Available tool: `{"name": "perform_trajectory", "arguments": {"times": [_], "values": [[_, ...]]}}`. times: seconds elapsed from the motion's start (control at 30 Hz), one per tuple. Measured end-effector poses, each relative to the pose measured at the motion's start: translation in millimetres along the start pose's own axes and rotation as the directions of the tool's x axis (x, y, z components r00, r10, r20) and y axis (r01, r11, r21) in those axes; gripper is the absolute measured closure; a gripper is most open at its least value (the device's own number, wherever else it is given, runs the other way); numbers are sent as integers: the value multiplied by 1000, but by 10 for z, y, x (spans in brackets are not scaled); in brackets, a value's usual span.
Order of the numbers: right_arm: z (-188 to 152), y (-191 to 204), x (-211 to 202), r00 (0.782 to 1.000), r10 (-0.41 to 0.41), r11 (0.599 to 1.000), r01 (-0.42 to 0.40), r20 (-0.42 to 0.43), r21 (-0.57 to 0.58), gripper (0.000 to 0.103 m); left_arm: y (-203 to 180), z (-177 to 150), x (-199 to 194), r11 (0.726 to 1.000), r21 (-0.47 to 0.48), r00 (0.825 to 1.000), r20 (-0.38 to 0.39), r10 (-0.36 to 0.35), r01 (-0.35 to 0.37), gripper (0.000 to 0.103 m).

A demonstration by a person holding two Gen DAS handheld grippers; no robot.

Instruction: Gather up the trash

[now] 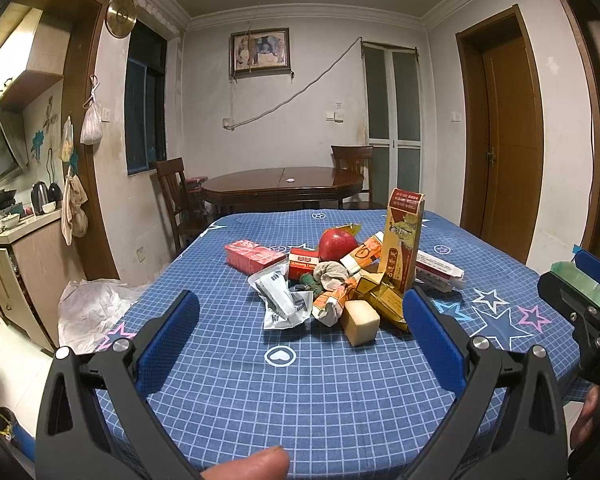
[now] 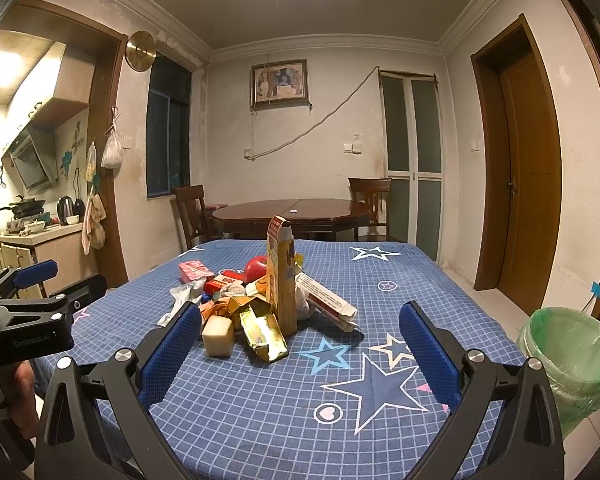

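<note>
Both blue-padded grippers, left [image 1: 300,332] and right [image 2: 300,344], hover spread wide and empty before the heaped wrappers and cartons [image 2: 256,304] mid-table, so collection seems unstarted; next, probably, pinching one piece for the green-lined bin [image 2: 572,356].

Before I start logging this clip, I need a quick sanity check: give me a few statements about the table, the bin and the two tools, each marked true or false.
1. Both the left tool and the right tool are open and hold nothing. True.
2. The red apple lies in the bin. False: it sits in the pile on the blue checked tablecloth.
3. The tall yellow carton stands upright. True.
4. The bin with the green liner stands on the table. False: it is on the floor beside the table.
5. The cream block sits at the near edge of the pile. True.
</note>
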State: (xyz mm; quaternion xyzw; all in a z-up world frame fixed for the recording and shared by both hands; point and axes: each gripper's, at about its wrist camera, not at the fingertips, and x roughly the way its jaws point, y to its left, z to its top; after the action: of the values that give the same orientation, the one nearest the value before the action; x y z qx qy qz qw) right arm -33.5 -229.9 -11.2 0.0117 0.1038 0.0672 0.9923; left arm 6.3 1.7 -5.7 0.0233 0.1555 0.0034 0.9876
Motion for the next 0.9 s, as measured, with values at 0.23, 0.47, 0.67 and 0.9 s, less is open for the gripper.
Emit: {"name": "perform_trajectory", "arguments": {"times": [0.23,0.47,0.67,0.9], "values": [[5,-7,9,1000,2,1000,-2,-6,-2,4,-10,-24,14,1000,0,1000,-5,1,-1,5],[1,-7,13,1000,2,1000,-2,-7,-2,4,-5,-37,16,1000,0,1000,-9,2,-2,5],[-5,-9,16,1000,3,1000,-3,-9,-3,4,-1,-43,20,1000,0,1000,-10,2,-2,5],[-11,-9,23,1000,4,1000,-4,-12,-2,4,11,-43,15,1000,0,1000,-11,1,-1,5]]}}
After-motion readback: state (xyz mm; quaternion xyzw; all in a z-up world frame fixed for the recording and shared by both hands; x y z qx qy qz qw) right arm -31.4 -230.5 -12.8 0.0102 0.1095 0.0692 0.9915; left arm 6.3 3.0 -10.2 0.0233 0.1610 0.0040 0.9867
